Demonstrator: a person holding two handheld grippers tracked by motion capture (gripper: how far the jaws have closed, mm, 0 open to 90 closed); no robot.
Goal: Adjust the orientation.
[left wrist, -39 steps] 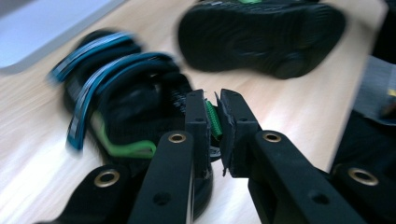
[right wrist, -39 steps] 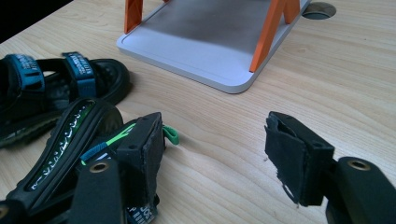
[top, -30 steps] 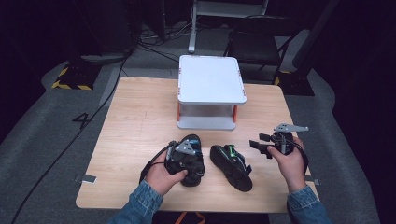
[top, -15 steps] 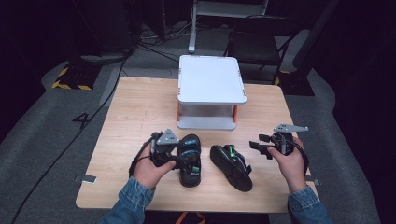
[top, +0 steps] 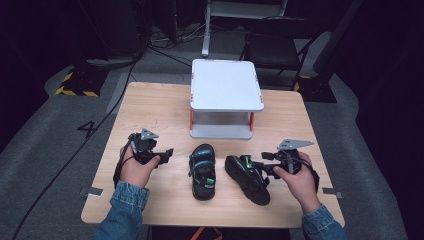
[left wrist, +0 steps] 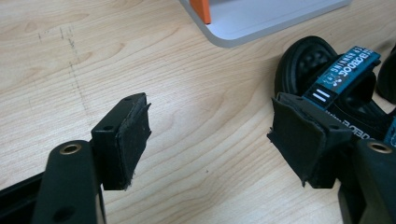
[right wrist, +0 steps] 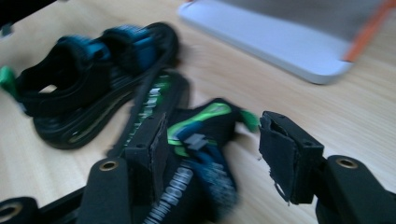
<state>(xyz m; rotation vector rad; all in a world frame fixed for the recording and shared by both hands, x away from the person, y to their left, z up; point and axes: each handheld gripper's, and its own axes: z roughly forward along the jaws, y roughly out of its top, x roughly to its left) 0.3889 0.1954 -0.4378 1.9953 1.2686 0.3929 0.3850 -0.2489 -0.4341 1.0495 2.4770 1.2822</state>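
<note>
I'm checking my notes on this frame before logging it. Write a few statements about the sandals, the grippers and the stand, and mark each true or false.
1. Two sandals lie on the wooden table: the left sandal and the right sandal. True.
2. The left gripper is clamped on the left sandal. False: its jaws stand open over bare wood beside that sandal.
3. The white stand carries a sandal on top. False: its top is bare.
4. The right gripper is at the right sandal with its jaws open. True.
5. Both sandals sit in front of the stand, on the person's side. True.
</note>
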